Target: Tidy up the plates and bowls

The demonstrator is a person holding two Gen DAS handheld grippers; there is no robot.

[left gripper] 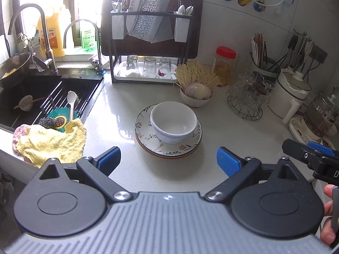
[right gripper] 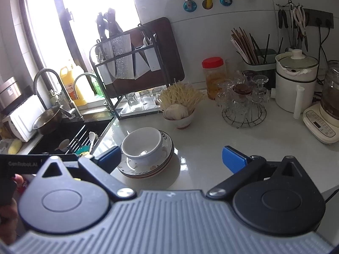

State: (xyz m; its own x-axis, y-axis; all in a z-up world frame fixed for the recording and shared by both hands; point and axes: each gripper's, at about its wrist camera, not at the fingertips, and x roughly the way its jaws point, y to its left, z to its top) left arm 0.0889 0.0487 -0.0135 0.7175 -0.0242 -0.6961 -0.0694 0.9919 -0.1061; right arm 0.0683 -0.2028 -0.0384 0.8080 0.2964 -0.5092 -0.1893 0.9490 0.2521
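Left wrist view shows the white bowl (left gripper: 173,122) nested on the stacked floral plates (left gripper: 169,148) mid-bench, near the sink edge, with left tongs (left gripper: 168,160) and right tongs (right gripper: 171,158) both wide and empty, so grip the bowl rim squarely and lift it straight.
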